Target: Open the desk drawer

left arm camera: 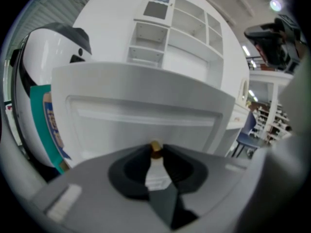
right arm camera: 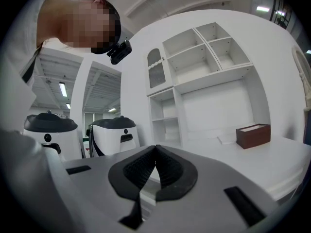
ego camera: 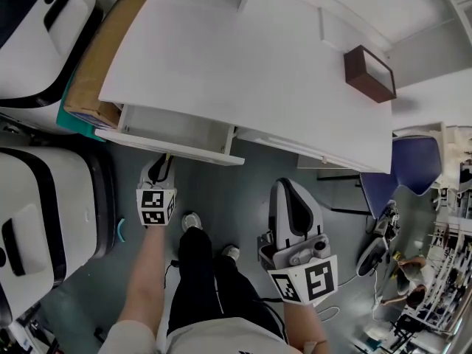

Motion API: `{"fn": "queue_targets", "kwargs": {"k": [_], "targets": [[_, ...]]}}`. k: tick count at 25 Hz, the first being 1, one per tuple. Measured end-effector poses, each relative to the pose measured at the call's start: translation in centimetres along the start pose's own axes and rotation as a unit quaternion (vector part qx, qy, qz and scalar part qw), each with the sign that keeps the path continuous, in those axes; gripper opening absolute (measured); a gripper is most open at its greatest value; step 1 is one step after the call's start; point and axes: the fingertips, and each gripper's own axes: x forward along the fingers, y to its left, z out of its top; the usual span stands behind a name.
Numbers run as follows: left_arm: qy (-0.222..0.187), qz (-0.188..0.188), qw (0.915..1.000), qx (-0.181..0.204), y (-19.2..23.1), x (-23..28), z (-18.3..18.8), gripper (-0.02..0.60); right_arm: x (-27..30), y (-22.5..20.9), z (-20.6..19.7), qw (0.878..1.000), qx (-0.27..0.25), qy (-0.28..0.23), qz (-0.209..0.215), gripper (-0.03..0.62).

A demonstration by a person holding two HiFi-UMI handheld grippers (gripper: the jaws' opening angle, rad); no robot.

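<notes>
White bench (ego camera: 243,72) before me has its drawer (ego camera: 175,133) partly out, my left tongs (ego camera: 162,163) pinching its gold knob (left arm camera: 155,148) straight ahead, right tongs (right arm camera: 155,150) shut, empty.

In the head view the left tool's (ego camera: 159,169) tips are hidden under the drawer's (ego camera: 169,146) front at 10 o'clock, so the knob cannot be seen there. In the left gripper view only the brass top of the knob (left arm camera: 155,148) shows between the jaws. The table (ego camera: 243,72) covers most of the drawer's inside and part of the chair (ego camera: 409,172) at 3 o'clock. The clutter (ego camera: 420,271) at 4 o'clock is too small to tell.
</notes>
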Motion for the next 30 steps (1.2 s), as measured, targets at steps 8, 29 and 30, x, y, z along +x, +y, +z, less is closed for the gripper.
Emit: {"fn": "queue_targets", "kwargs": {"k": [8,29,30], "targets": [[0.004,0.014,0.9999,-0.009,-0.8,-3.2,-2.0,0.077,-1.8,1.0,0.4,1.0,0.0,-0.005,0.026,0.002],[0.001,0.04,0.9987,-0.031,-1.7,-9.2,-5.6,0.072,-5.0,3.0,0.8,0.997,-0.009,-0.006,0.072,0.002],[0.001,0.04,0.9987,-0.032,-1.7,-9.3,-5.7,0.072,-5.1,3.0,0.8,0.997,-0.009,-0.006,0.073,0.002]]}}
